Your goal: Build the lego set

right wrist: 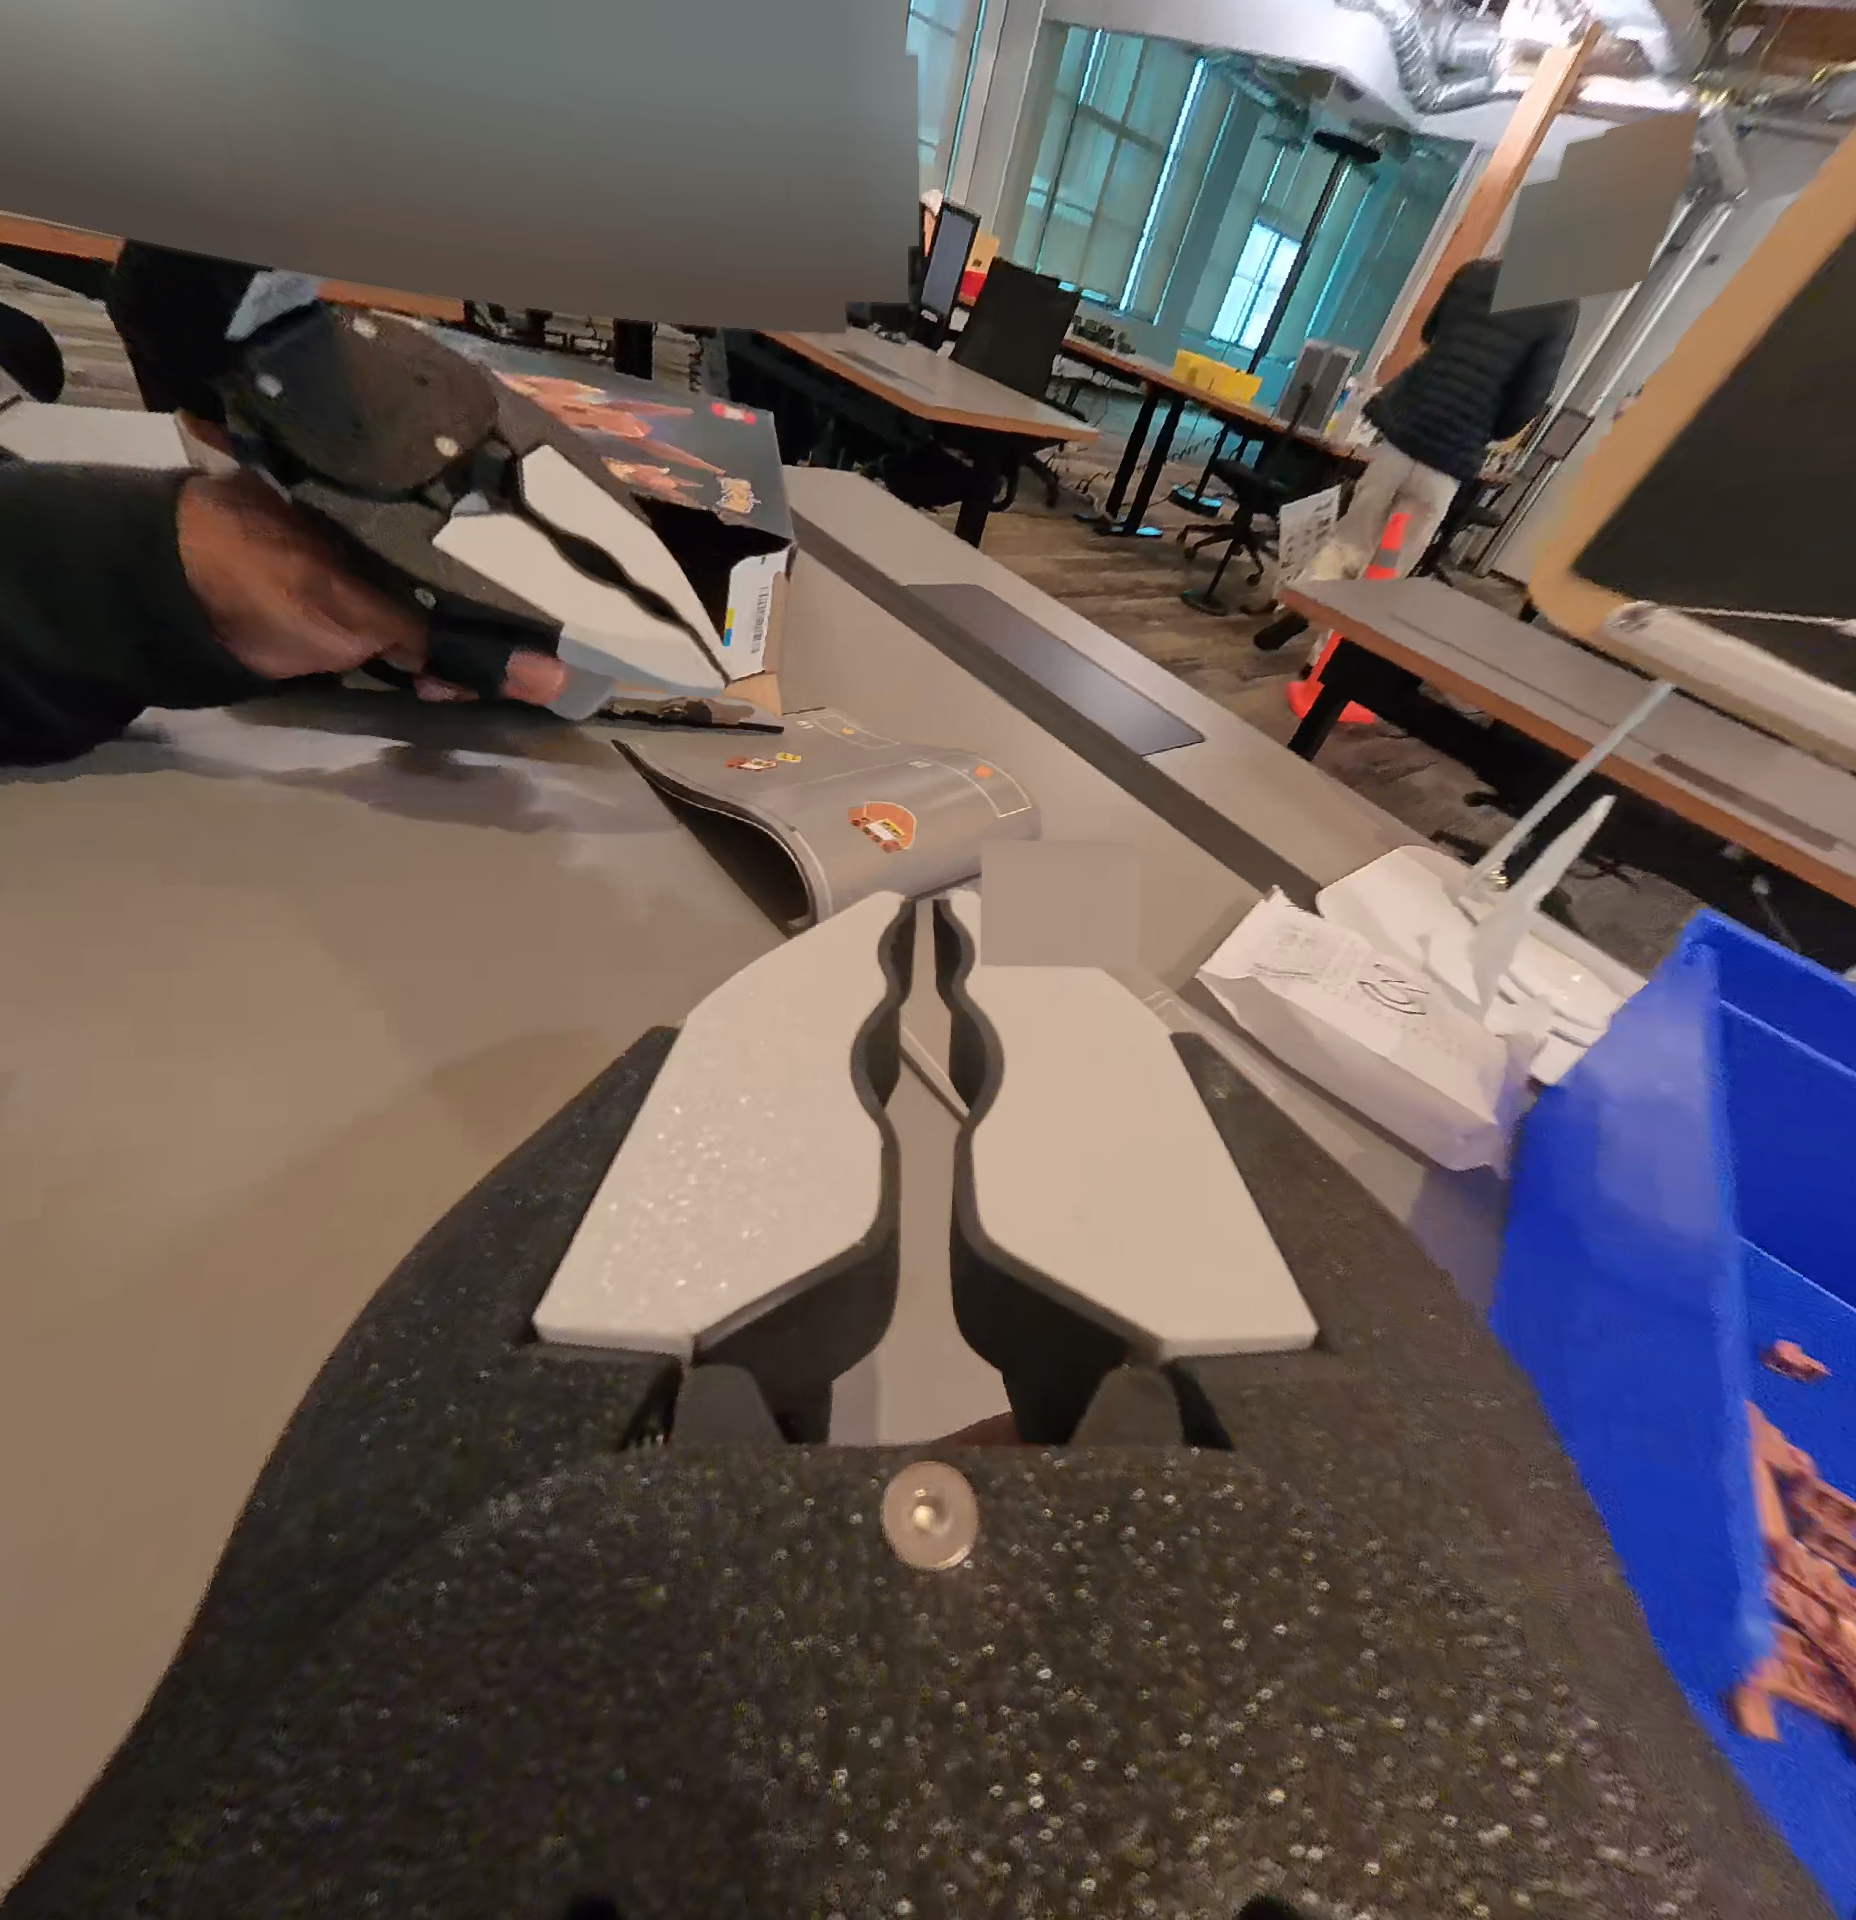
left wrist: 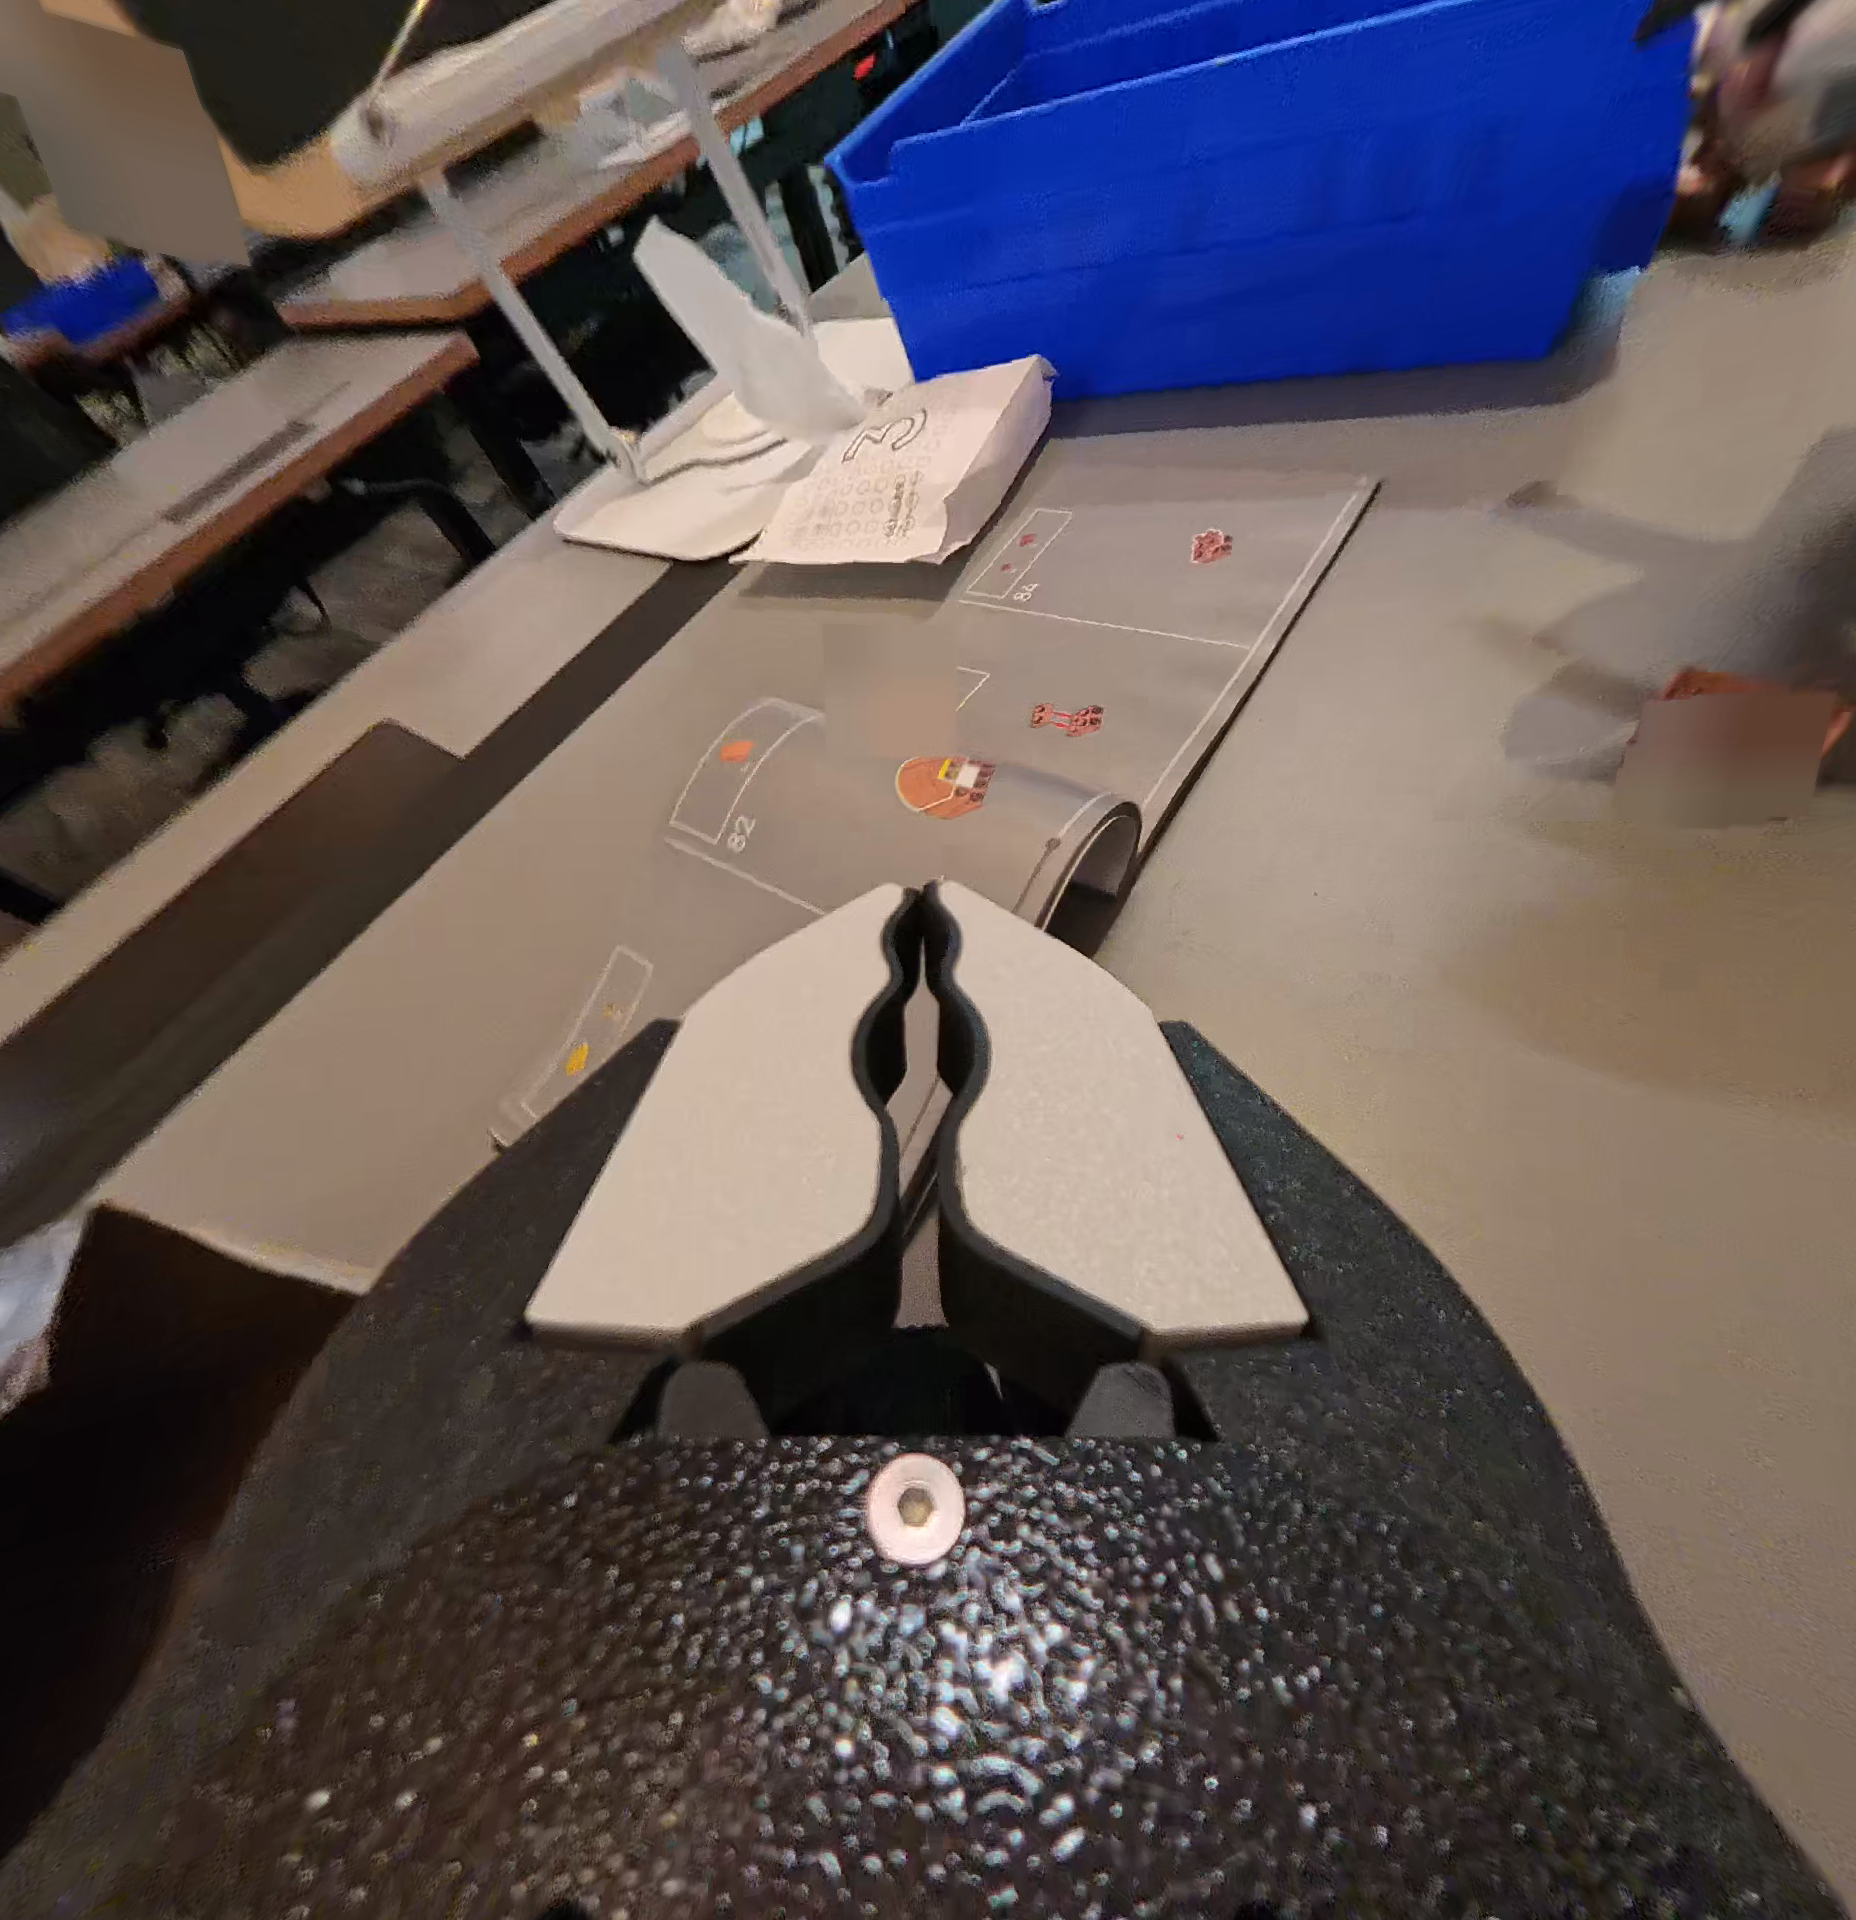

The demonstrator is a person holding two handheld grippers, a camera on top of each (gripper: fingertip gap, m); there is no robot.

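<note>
A grey picture booklet (left wrist: pixel 1142 582) lies open on the grey table (left wrist: pixel 1423 1091), and one page bulges up in a curl (left wrist: pixel 1095 842). My left gripper (left wrist: pixel 924 891) is shut, with its tips low over the booklet's near end, just left of the curl. In the right wrist view it (right wrist: pixel 724 675) sits at the booklet's far end in a gloved hand. My right gripper (right wrist: pixel 924 906) is shut, and its tips overlap the near edge of the booklet (right wrist: pixel 851 831) in that view. In the left wrist view it is only a dark blur (left wrist: pixel 1828 582) to the right of the booklet.
A blue bin (left wrist: pixel 1267 208) stands behind the booklet and holds brown bricks (right wrist: pixel 1817 1558). A white paper bag (left wrist: pixel 934 468) and a white stand base (left wrist: pixel 675 499) lie beside it. An open printed box (right wrist: pixel 675 447) is behind the left gripper. A person stands far off. Across from one pair of fingers to the other is roughly 20 centimeters.
</note>
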